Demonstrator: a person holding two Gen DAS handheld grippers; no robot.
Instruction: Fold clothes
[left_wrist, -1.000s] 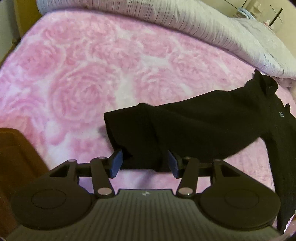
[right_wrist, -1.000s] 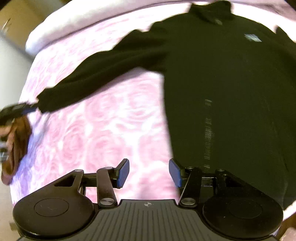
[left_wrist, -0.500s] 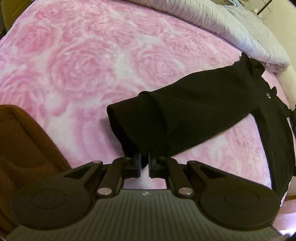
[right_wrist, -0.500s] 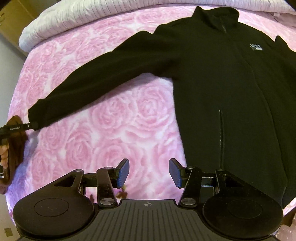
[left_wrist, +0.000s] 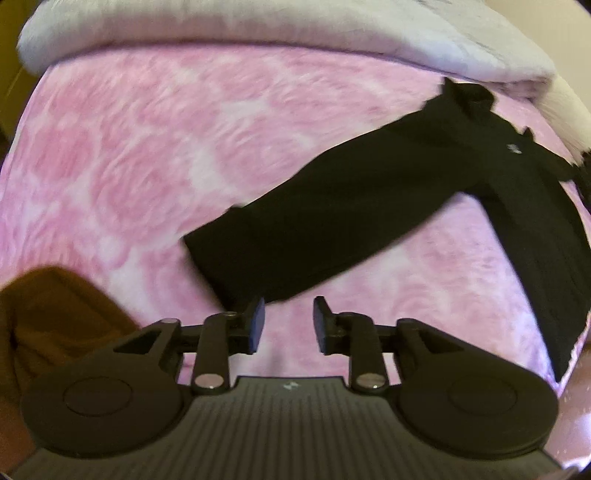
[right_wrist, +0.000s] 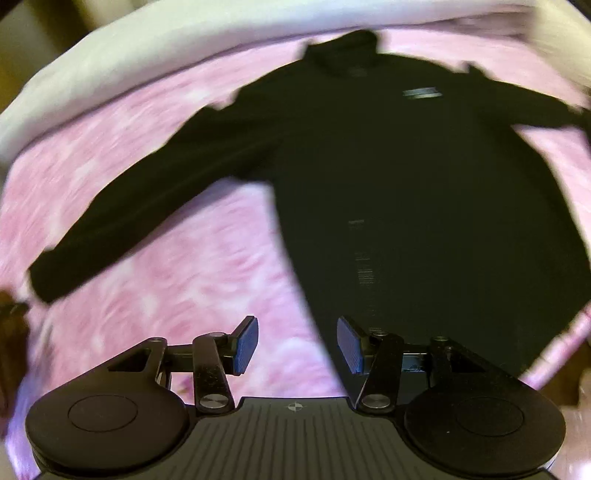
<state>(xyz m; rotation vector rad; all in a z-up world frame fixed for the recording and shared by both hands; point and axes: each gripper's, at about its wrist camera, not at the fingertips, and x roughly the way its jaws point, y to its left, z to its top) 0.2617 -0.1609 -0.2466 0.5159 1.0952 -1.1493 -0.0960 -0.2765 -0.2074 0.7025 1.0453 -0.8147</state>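
Left gripper (left_wrist: 287, 320): jaws opening, empty, just short of the sleeve cuff. Black jacket (right_wrist: 406, 192) spread flat on the pink rose bedspread (left_wrist: 147, 147); white chest logo (right_wrist: 421, 92) too blurred to read. Right gripper (right_wrist: 297, 345): jaws apart, empty, at the hem.

Black long-sleeved jacket (right_wrist: 406, 177) lies flat, front up, on a pink rose-patterned blanket (right_wrist: 192, 280), collar toward the far edge, small white logo on the chest, zipper down the middle. Both sleeves spread out sideways; one sleeve (left_wrist: 332, 221) stretches straight with its cuff end flat on the blanket. Both views motion-blurred, fine detail unclear.
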